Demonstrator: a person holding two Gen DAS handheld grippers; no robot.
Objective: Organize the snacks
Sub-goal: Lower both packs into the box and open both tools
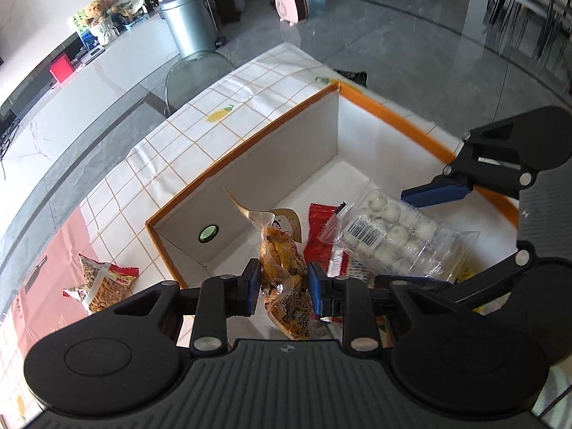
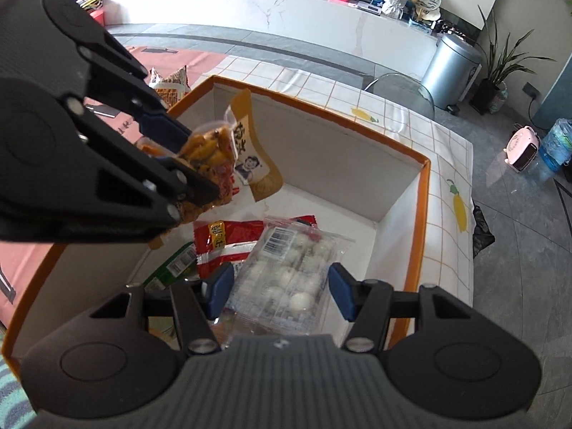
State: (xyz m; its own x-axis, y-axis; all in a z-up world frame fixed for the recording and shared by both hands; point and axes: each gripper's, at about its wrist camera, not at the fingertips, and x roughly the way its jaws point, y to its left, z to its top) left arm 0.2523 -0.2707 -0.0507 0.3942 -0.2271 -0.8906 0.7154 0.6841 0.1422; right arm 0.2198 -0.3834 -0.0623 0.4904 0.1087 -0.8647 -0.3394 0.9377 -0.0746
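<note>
An orange-rimmed box (image 1: 250, 143) with white inner walls stands on the checked tablecloth. My left gripper (image 1: 284, 284) is shut on a clear packet of orange-brown snacks (image 1: 282, 250), which hangs over the box's near end. From the right wrist view the left gripper (image 2: 200, 164) comes in at upper left with that snack packet (image 2: 246, 164). My right gripper (image 2: 281, 295) is shut on a clear pack of white balls (image 2: 286, 250) over the box. In the left wrist view the right gripper (image 1: 393, 236) enters from the right with this pack of balls (image 1: 422, 246). A red packet (image 2: 221, 239) lies on the box floor.
A green packet (image 2: 171, 268) lies in the box beside the red one. A bag of snacks (image 1: 103, 286) lies on the tablecloth left of the box. Beyond the table stand a clear chair (image 1: 200, 71) and a metal bin (image 1: 189, 25) on the grey floor.
</note>
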